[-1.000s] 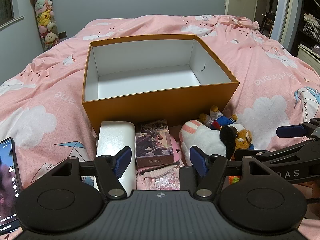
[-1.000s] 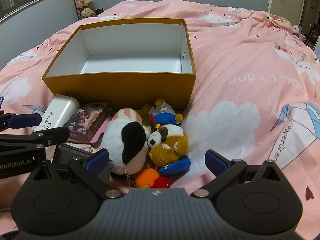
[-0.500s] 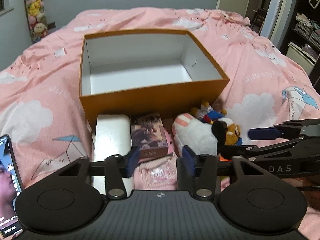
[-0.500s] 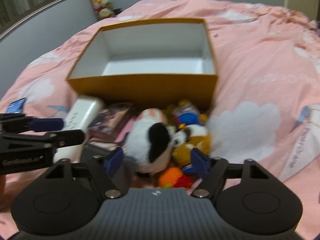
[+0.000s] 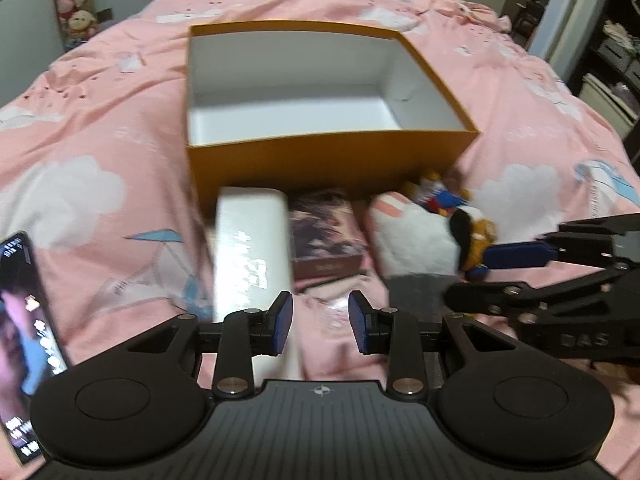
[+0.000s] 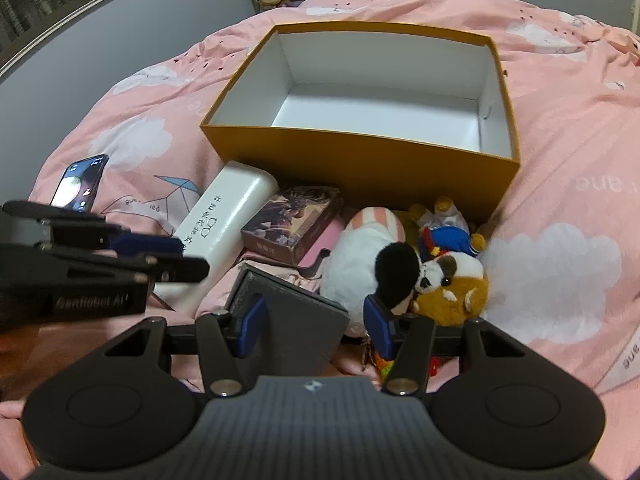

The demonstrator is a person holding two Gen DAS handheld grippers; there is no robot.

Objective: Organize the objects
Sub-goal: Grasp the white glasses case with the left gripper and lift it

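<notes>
An empty orange box [image 5: 328, 160] [image 6: 360, 148] with a white inside stands on the pink bed. In front of it lie a white case [image 5: 252, 248] [image 6: 218, 224], a dark card box [image 5: 324, 236] [image 6: 292, 224], a white plush [image 5: 412, 236] [image 6: 360, 260], a brown plush [image 6: 452, 292] and a dark grey box [image 6: 288, 316]. My left gripper [image 5: 319, 322] is open and empty, above the white case's near end. My right gripper [image 6: 316, 326] is open and empty, with the grey box between its fingers.
A lit phone [image 5: 20, 320] [image 6: 78, 182] lies on the bed at the left. A small blue-clad doll [image 6: 444, 232] leans by the box's front corner. A pink item [image 5: 336, 312] lies under the card box. Soft toys [image 5: 76, 4] hang on the far wall.
Both grippers have narrowed their opening. The left gripper has shifted left toward the white case. The right gripper has risen and moved left over the grey box.
</notes>
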